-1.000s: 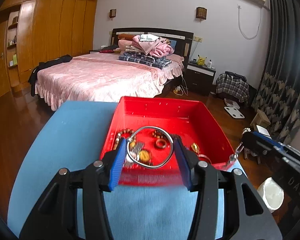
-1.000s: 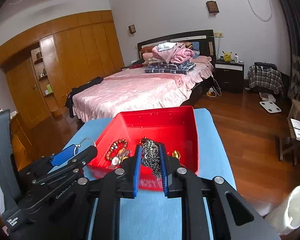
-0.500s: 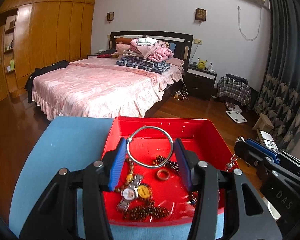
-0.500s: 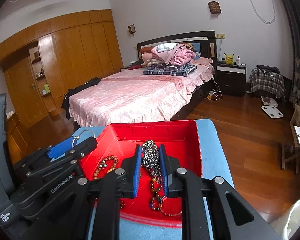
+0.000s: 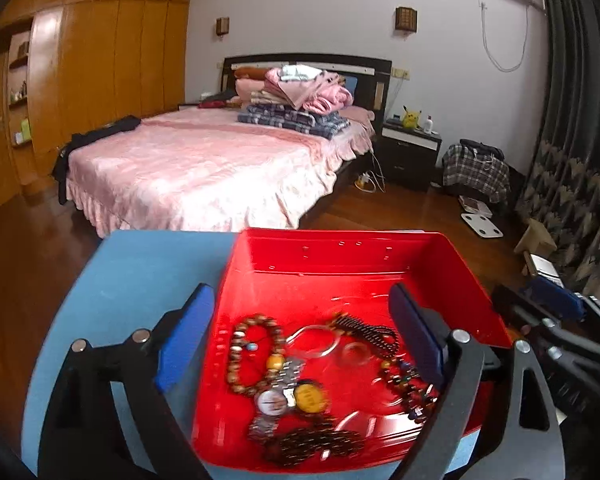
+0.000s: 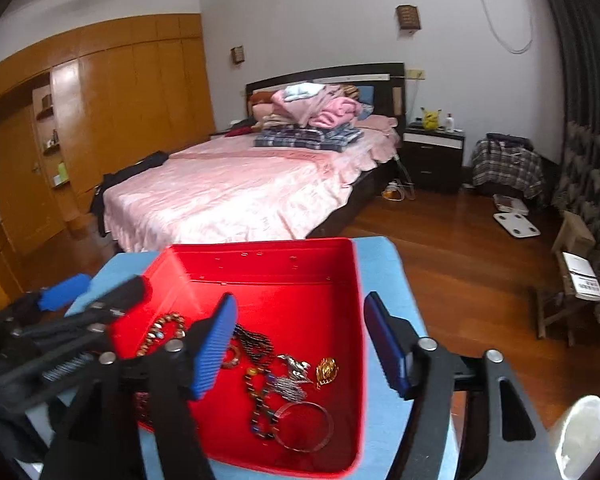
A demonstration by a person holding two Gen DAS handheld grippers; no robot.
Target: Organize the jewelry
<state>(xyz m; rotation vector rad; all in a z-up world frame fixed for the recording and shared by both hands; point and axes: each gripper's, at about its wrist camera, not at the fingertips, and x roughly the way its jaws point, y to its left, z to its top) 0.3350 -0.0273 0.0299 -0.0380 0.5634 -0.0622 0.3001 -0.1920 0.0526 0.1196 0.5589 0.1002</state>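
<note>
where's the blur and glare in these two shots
Left wrist view: the jewelry in the red tray is motion-smeared, with glare on the tray floor. Right wrist view: the left gripper is smeared; the bangle reads sharper. Both bend the room, fisheye style.

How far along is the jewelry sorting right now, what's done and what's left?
Done: jewelry sits in the red tray, including the silver bangle and dark bead chain. In hand: nothing; the left gripper and right gripper have just been opening, jaws empty. Left: the pieces lie tangled together, unsorted.
</note>
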